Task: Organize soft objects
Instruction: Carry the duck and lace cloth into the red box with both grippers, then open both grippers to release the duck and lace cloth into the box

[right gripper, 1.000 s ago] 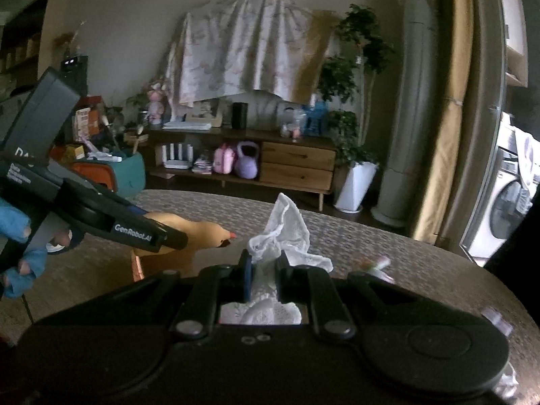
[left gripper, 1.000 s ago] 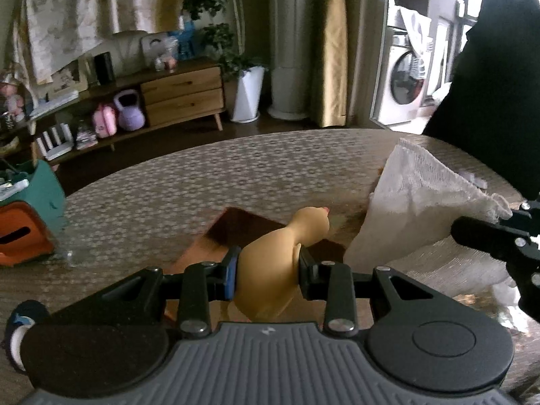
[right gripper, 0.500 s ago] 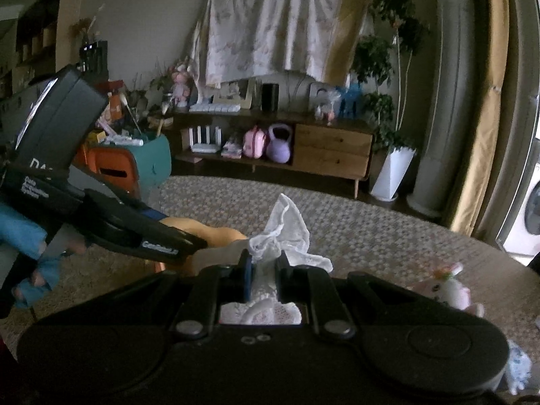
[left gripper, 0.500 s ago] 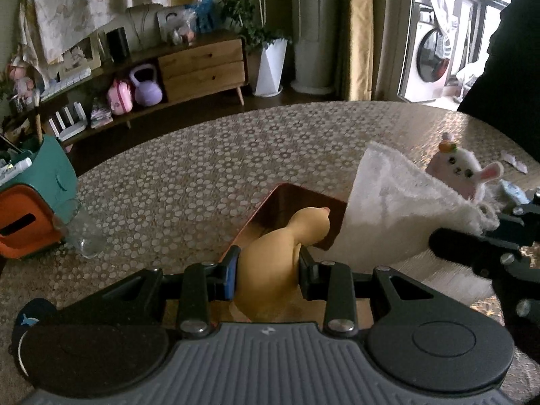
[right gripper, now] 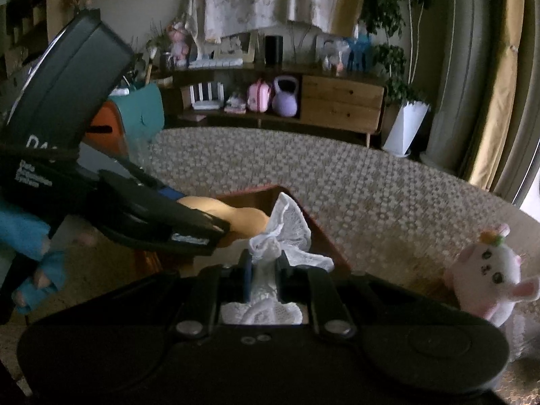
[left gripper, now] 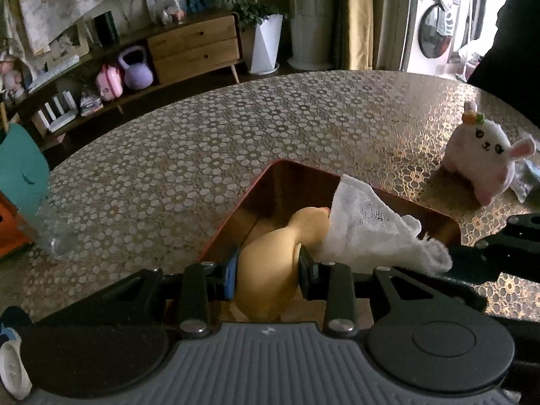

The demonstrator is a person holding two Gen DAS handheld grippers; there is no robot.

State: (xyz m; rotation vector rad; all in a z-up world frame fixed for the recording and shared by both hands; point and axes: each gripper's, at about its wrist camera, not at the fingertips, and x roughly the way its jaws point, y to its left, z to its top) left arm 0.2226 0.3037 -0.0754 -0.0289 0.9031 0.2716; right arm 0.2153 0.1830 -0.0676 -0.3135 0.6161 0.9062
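My left gripper is shut on a yellow soft duck, whose head hangs low inside a brown open box on the table. From the right wrist view the same duck shows behind the left gripper's black body. My right gripper is shut on a white lacy cloth. That cloth drapes over the box's right side, touching the duck's head. A white and pink plush bunny sits on the table right of the box, also the bunny at the right edge.
The round table has a patterned cover. A teal and orange container and a clear glass stand at its left edge. Small packets lie beside the bunny. A hand in a blue fingerless glove holds the left gripper.
Both grippers came down and forward over the box, carrying the duck and the cloth. The duck's head now dips inside the box; the bunny has come into both views.
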